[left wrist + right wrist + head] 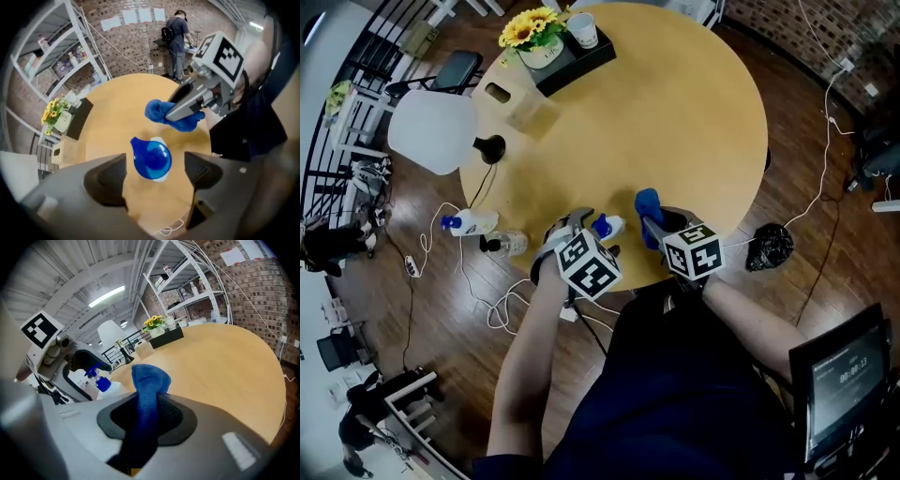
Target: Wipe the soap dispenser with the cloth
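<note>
The relation that matters for me now is between the cloth (149, 380) and the soap dispenser (152, 159). The dispenser stands upright on the round wooden surface (675, 122), close to the edge nearest to me, so its long axis is vertical. It stands between my two claws.

The left claw (154, 174) is the nearer one. It points steeply down and I look almost along the axis of the bottle, straight onto the blue pump head with its spout. The jaws are released and stand wide, one on each side of the pump head, and neither pad presses on it. So the dispenser is under this claw and inside the gap, but it is not held.

The right claw (146, 417) is clenched on the cloth. The blue fabric is squeezed between the pads and a folded bunch sticks out in front of the tips. In the head view the cloth is just to the right of the dispenser, near it but apart. In the left gripper view there is also bare wood between the cloth and the pump head. In the right gripper view the white body with the blue head lies to the left of the cloth and a little further away.

I judge that the wiping contact is not yet made. The right claw must bring the cloth sideways to the left, against the bottle. With nothing gripping it, the light upright bottle could tip or slide.
</note>
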Tool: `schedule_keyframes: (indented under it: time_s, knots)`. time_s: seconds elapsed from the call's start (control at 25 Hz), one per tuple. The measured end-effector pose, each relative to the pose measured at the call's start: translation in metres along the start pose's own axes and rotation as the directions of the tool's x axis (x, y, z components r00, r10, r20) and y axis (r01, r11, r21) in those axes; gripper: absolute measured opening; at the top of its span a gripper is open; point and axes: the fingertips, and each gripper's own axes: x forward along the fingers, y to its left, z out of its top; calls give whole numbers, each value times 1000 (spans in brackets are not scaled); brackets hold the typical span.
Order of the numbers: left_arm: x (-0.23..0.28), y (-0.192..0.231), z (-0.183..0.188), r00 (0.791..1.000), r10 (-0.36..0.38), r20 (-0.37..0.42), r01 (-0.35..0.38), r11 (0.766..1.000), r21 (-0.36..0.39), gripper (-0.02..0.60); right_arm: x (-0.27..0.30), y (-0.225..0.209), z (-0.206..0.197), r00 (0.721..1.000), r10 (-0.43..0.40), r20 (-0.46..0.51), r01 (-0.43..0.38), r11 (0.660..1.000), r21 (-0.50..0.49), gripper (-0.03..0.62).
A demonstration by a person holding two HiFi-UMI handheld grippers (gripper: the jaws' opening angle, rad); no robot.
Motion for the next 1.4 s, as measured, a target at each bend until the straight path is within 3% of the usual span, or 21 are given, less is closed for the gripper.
schedule_keyframes:
  time_s: [0.12, 0.2, 0.28, 0.32, 0.44, 0.56, 0.68, 0.8, 0.92, 0.96, 1.04, 1.12, 1.16, 1.2, 1.24, 1.32, 1.36, 1.4]
  knots:
    - [15, -5, -5, 998, -26, 53, 29, 998, -60, 354, -2, 2, 0, 1000, 14, 2, -14, 1000, -7, 106]
    - [21, -1, -5, 991, 20, 133, -1, 990, -141, 334, -4, -1, -3, 1000, 19, -6, -19, 1000, -7, 106]
    - [19, 10, -2, 974, 111, 198, -72, 978, -196, 267, -6, -5, -7, 1000, 20, -13, -20, 1000, 9, 107]
    - [14, 14, -1, 963, 148, 226, -97, 970, -223, 267, -7, -6, -8, 1000, 22, -15, -22, 1000, 18, 107]
    - [1, 18, 4, 931, 179, 320, -73, 946, -317, 245, -9, -6, -11, 999, 33, -17, -32, 999, 29, 107]
    - [-1, 14, 9, 900, 176, 399, -40, 944, -327, 231, -8, -3, -12, 999, 38, -19, -38, 999, 32, 107]
    - [-7, 15, 11, 871, 212, 444, -70, 947, -314, 141, -8, 4, -10, 999, 47, -16, -47, 999, 25, 107]
    - [-7, 16, 17, 850, 231, 473, -86, 948, -308, 138, -11, 2, -6, 999, 48, -17, -47, 999, 18, 107]
    - [-9, 21, 17, 821, 269, 504, -56, 916, -397, 133, -12, -1, -5, 999, 45, -17, -44, 999, 23, 107]
    - [-12, 23, 13, 810, 286, 512, -28, 891, -454, 132, -11, -1, -4, 999, 48, -17, -48, 999, 25, 107]
    - [-21, 28, 2, 785, 328, 526, 43, 818, -574, 132, -9, 3, -1, 998, 62, -14, -62, 998, 23, 107]
    - [-30, 33, -14, 747, 387, 541, 116, 726, -678, 132, -7, 6, 3, 997, 78, -10, -78, 997, 20, 107]
    - [-33, 35, -26, 729, 421, 540, 157, 665, -730, 132, -5, 9, 5, 996, 86, -8, -86, 996, 19, 107]
    - [-34, 37, -40, 714, 457, 530, 204, 587, -783, 132, -3, 12, 7, 995, 96, -6, -96, 995, 15, 107]
    - [-33, 38, -55, 703, 494, 511, 258, 493, -831, 132, 1, 17, 8, 994, 108, -5, -108, 994, 8, 107]
    - [-29, 35, -84, 685, 556, 470, 374, 286, -882, 132, 10, 32, 11, 990, 140, -9, -140, 990, -17, 107]
    - [-26, 32, -95, 676, 578, 457, 426, 199, -883, 132, 15, 42, 12, 987, 159, -14, -160, 986, -36, 107]
    - [-23, 27, -103, 668, 594, 448, 469, 131, -873, 132, 21, 53, 13, 983, 182, -21, -183, 981, -60, 107]
